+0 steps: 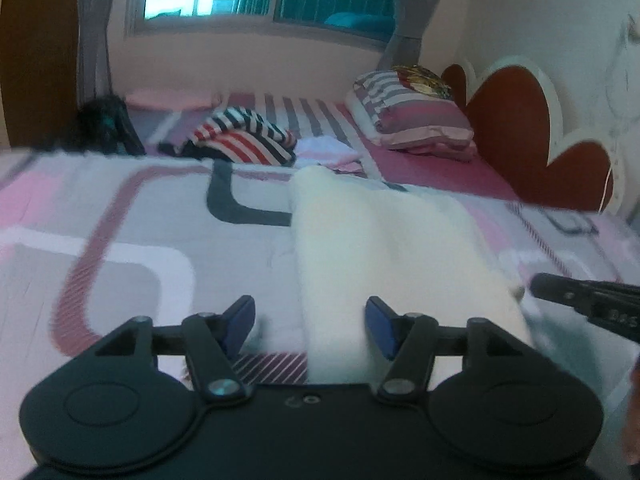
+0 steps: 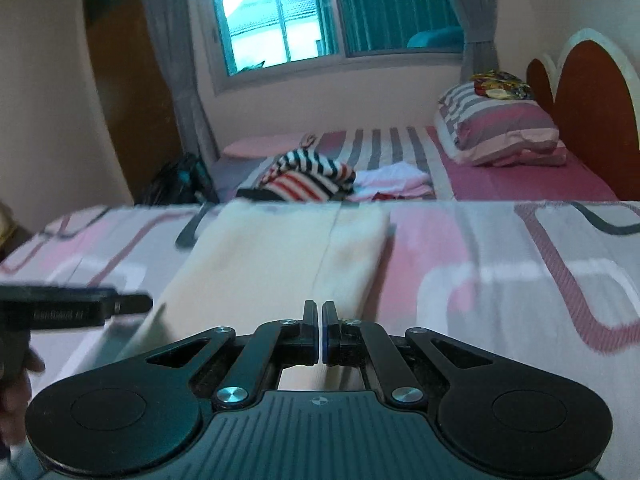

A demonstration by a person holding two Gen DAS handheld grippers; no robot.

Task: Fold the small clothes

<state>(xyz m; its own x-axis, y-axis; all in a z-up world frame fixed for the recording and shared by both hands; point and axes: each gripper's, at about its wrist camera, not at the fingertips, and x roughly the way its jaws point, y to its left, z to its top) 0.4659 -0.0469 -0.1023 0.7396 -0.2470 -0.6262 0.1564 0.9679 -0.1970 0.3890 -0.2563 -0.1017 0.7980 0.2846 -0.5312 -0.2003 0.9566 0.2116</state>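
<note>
Left claw (image 1: 310, 326) released, blue pads apart | folded cream cloth (image 1: 384, 248) just ahead, untouched | right claw (image 2: 321, 332) clenched, empty, over it

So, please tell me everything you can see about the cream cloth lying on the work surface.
The cream cloth is plain, soft-looking fabric, without print. It lies folded and nearly flat as a long strip on the patterned sheet, and a straight fold edge runs along its length. The left gripper is open, with the cloth's near end between its blue pads, which are not pressing it. The right gripper is shut just above the cloth's near edge; whether it pinches fabric is unclear.
</note>
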